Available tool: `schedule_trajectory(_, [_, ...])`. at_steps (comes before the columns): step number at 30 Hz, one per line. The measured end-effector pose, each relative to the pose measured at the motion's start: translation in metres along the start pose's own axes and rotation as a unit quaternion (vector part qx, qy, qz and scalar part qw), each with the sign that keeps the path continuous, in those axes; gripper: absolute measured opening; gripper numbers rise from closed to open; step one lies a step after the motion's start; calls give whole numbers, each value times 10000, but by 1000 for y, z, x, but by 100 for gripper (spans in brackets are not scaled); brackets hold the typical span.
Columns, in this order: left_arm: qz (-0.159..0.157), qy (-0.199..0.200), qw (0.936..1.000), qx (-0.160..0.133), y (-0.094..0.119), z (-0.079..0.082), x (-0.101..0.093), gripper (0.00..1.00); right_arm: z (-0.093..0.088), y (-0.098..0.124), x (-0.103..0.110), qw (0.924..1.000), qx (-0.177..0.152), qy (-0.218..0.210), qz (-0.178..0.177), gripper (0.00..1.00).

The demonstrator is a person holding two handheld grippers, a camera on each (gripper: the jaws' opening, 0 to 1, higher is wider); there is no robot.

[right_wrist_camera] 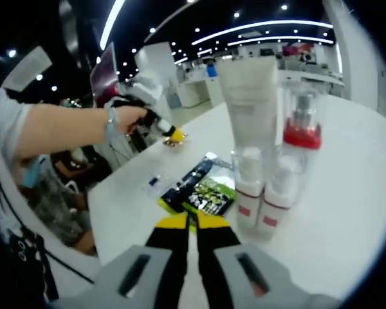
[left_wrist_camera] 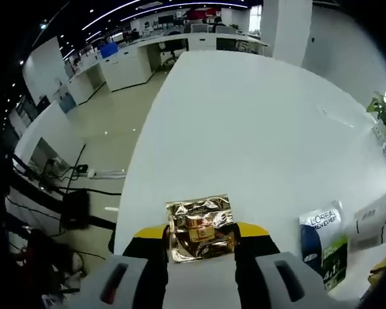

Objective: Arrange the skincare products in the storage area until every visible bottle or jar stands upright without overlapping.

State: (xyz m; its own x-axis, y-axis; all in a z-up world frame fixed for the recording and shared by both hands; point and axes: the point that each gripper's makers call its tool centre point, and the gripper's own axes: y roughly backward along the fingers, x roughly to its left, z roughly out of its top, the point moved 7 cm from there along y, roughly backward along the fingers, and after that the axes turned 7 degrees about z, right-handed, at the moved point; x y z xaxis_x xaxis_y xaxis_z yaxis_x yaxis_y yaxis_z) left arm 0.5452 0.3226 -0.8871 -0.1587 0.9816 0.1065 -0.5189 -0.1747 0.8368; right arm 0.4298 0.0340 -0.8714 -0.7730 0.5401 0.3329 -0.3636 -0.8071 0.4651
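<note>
We grip the gold sachet [left_wrist_camera: 200, 228] in our left gripper [left_wrist_camera: 201, 233] and should set it near the white tube [right_wrist_camera: 249, 106], while our right gripper [right_wrist_camera: 192, 222] is clenched empty.

On the table [left_wrist_camera: 257, 129], a foil sachet [left_wrist_camera: 199, 226] lies close to the near edge, between the jaws of the left gripper [left_wrist_camera: 201, 233]. A flat pouch [left_wrist_camera: 323, 241] lies apart from it toward the right edge.

In the right gripper view, a flat packet [right_wrist_camera: 202, 187] lies on the table just ahead of the right gripper [right_wrist_camera: 193, 222]. Right of the packet, two small bottles [right_wrist_camera: 260, 193] stand upright, touching. Behind them stand a tall tube [right_wrist_camera: 249, 103] and a pump bottle [right_wrist_camera: 302, 129], side by side, tube on the left.
</note>
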Motion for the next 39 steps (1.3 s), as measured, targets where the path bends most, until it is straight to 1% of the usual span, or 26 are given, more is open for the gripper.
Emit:
schedule_trajectory(1, [-8,14,10000,-57,5,-1,0,41,1,0,0,10000,-33,-8,14,3])
schedule_trajectory(2, [-91,7,9998,-195,11,-3,-2,41,3,0,0,10000,-79,-36,32,3])
schedule_trajectory(4, [-147,50,9994,-294,20,-6,-2,41,5,0,0,9998,-161,-94,67,3])
schedule_trajectory(5, [-202,33,9989,-415,26,-10,-4,41,7,0,1,9996,-224,-147,107,3])
schedule_trajectory(8, [-240,-36,9978,-623,40,-18,-8,41,14,0,3,9984,-450,-257,231,5])
schedule_trajectory(9, [-277,-69,9966,-776,47,-22,-11,41,16,1,4,9978,-522,-301,269,6])
schedule_trajectory(11, [-404,-63,9946,-950,60,-29,-17,41,20,1,7,9965,-664,-368,350,7])
schedule_trajectory(14, [-647,21,9910,-1171,76,-41,-26,41,27,1,10,9951,-825,-353,414,8])
schedule_trajectory(15, [-679,25,9902,-1217,80,-45,-28,41,28,1,11,9946,-866,-360,433,8])
schedule_trajectory(18, [-788,-44,9859,-1477,97,-56,-36,41,35,0,14,9923,-1019,-468,529,8])
schedule_trajectory(20, [-855,-39,9843,-1542,105,-61,-39,41,37,-1,15,9919,-1043,-475,552,9])
schedule_trajectory(21, [-923,-62,9821,-1641,111,-65,-43,41,39,-2,16,9914,-1066,-487,582,9])
schedule_trajectory(23, [-978,-139,9808,-1684,119,-72,-48,41,41,-4,17,9905,-1078,-554,643,9])
schedule_trajectory(26, [-1075,-182,9773,-1816,129,-81,-54,41,45,-7,20,9876,-1115,-778,788,10])
schedule_trajectory(27, [-1145,-254,9736,-1956,133,-83,-58,41,47,-9,22,9863,-1142,-833,852,11])
schedule_trajectory(29, [-1175,-321,9713,-2041,137,-90,-61,41,51,-11,26,9833,-1190,-956,996,12])
schedule_trajectory(32, [-1247,-427,9663,-2212,144,-97,-68,41,54,-14,28,9824,-1221,-953,1042,14])
schedule_trajectory(33, [-1282,-487,9646,-2250,146,-99,-70,41,55,-15,30,9809,-1228,-993,1139,14])
schedule_trajectory(37, [-1376,-595,9591,-2399,152,-107,-80,41,55,-22,33,9773,-1150,-1178,1331,15])
schedule_trajectory(39, [-1439,-657,9563,-2459,153,-110,-85,41,52,-26,33,9781,-1062,-1185,1338,15])
